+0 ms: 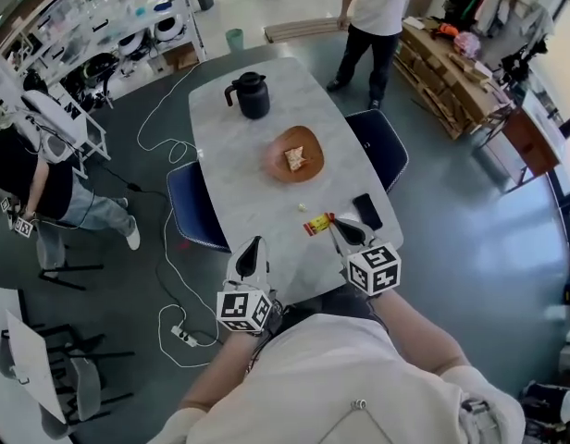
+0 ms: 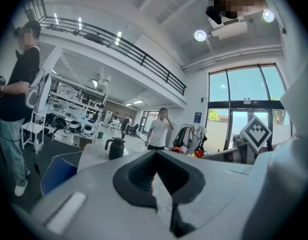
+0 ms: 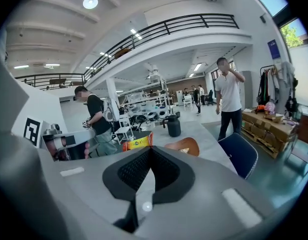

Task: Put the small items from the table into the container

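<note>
Your right gripper (image 3: 150, 150) has its jaws pressed together. A yellow and red snack packet (image 1: 316, 224) stands right at their tips, its lower edge hidden behind them, so it appears pinched by one end. Gripping the end seems sensible, because a flat wrapper lying on a table offers little else to catch.

Your left gripper (image 2: 155, 155) is also closed, and nothing shows between its jaws. It sits low over the near edge of the table (image 1: 237, 176), pointing almost level and well apart from the right one. It looks parked there to leave the working side free.

Just beyond the packet lies a tiny pale item (image 1: 303, 208), too small to identify. A black phone (image 1: 366, 211) lies flat just beside the right gripper, on its outer side.

Farther along the table, near the middle, sits the container, a shallow brown bowl (image 1: 275, 166). A pale piece of something already rests in it. The bowl lies straight ahead of the packet with bare tabletop between them, so the carry should be short and unobstructed.

A black jug (image 1: 251, 96) stands at the far end, out of the way. The pale item probably goes into the bowl next.
</note>
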Demonstrator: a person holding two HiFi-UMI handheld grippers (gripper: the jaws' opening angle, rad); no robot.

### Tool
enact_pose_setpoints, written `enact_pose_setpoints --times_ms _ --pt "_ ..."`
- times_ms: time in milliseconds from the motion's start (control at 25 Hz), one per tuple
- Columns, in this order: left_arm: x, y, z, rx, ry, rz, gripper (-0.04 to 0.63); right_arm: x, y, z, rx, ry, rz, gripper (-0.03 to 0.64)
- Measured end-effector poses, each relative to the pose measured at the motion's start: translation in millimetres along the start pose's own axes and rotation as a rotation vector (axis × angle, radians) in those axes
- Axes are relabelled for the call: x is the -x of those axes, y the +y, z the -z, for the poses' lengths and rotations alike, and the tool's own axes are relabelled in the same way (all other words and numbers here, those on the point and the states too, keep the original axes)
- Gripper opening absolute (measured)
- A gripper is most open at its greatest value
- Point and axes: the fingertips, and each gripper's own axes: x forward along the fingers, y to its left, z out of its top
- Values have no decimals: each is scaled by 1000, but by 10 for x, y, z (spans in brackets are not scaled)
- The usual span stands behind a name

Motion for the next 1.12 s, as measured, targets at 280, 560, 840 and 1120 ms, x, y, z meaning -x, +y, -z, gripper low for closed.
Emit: enact_pose_setpoints --times_ms 280,560,840,1120 --pt "-314 -93 -4 -20 38 -33 3 -424 -607 -103 -6 56 0 29" --pt "-297 356 148 -8 140 -218 3 -1702 -1257 -31 48 259 -25 29" --pt "-310 680 328 16 229 -405 3 -3062 -1756 347 207 485 -69 29" --pt "-57 828 584 56 289 -522 3 -3801 -1955 879 362 694 -14 34"
